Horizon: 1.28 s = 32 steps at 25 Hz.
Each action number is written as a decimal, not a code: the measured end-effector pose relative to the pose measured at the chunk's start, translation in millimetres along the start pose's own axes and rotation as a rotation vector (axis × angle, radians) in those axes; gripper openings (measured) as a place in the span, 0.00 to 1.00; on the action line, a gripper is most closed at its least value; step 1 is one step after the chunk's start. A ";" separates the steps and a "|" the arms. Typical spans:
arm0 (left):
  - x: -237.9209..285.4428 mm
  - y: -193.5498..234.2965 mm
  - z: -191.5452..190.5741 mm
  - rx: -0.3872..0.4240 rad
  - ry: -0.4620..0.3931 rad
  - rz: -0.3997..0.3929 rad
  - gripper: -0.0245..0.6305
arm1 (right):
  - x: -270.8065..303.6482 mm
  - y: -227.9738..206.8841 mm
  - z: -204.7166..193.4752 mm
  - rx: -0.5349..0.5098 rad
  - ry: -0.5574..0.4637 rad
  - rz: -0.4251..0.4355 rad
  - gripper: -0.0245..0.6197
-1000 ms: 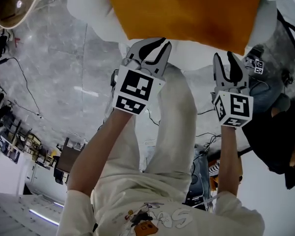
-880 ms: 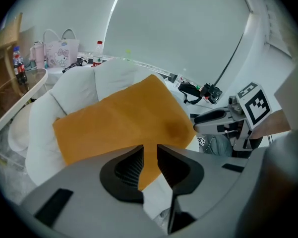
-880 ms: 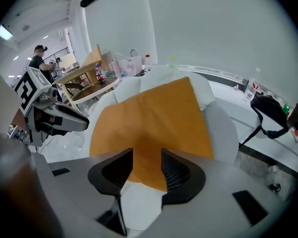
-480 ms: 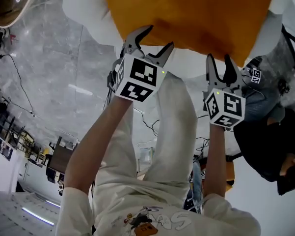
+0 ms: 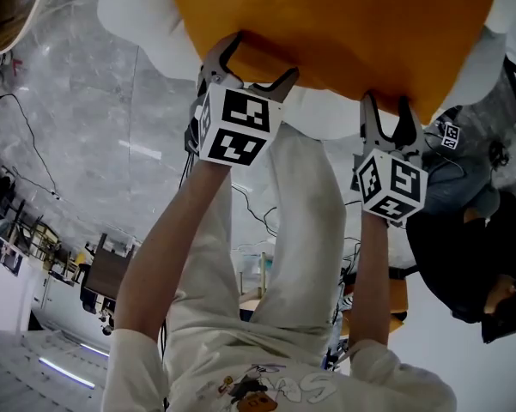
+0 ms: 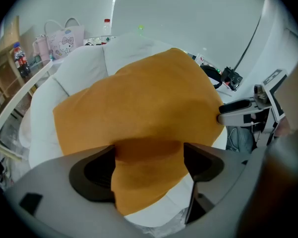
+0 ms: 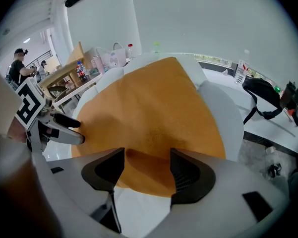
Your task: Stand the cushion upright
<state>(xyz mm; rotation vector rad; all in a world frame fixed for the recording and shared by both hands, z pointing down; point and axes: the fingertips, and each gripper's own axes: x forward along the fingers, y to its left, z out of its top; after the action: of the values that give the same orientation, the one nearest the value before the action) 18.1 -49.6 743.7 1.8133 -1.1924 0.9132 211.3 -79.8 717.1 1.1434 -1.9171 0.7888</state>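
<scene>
An orange cushion [image 5: 326, 24] lies flat on the seat of a white armchair [image 5: 137, 3]. My left gripper [image 5: 259, 57] is at the cushion's near left edge. Its jaws have just been opening and stand wide, with the edge of the cushion [image 6: 139, 103] between them and not pinched. My right gripper [image 5: 385, 106] is at the near right corner. Its jaws have also just been opening, and that corner of the cushion [image 7: 149, 103] sits in the gap between them. Each gripper view shows the other gripper beside the cushion: right gripper [image 6: 238, 108], left gripper [image 7: 52, 125].
A wooden shelf with bottles and a pink bag [image 6: 64, 33] stands behind the armchair [image 6: 74, 68]. A black bag [image 5: 464, 256] and a person in dark clothes are at the right on the marble floor. Cables [image 5: 34, 136] run across the floor at left.
Both grippers have moved down and forward onto the cushion's near edge. The left jaws went from shut to wide open, and the right jaws spread further apart around the corner.
</scene>
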 end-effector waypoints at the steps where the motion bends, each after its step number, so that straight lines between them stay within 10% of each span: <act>1: 2.6 1.0 -0.2 0.001 0.000 0.010 0.69 | 3.6 -1.2 0.5 0.009 0.001 -0.002 0.48; 9: 31.7 5.0 -9.4 0.111 0.012 0.032 0.74 | 23.3 -5.2 -3.6 0.000 0.052 -0.063 0.47; 13: 29.7 16.5 -8.2 0.083 0.005 -0.003 0.40 | 31.6 0.1 -5.3 -0.046 0.039 -0.053 0.11; 17: 20.0 3.4 -7.7 0.117 0.002 0.010 0.10 | 20.5 0.8 -4.5 -0.034 0.023 -0.045 0.09; 32: -16.0 1.8 6.5 0.082 -0.022 0.007 0.05 | -47.6 32.7 37.5 -0.130 -0.052 0.032 0.08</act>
<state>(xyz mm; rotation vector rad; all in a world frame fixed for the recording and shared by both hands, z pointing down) 12.5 -49.6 727.2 1.8895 -1.1911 0.9608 185.9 -75.6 653.2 1.0661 -2.0025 0.6471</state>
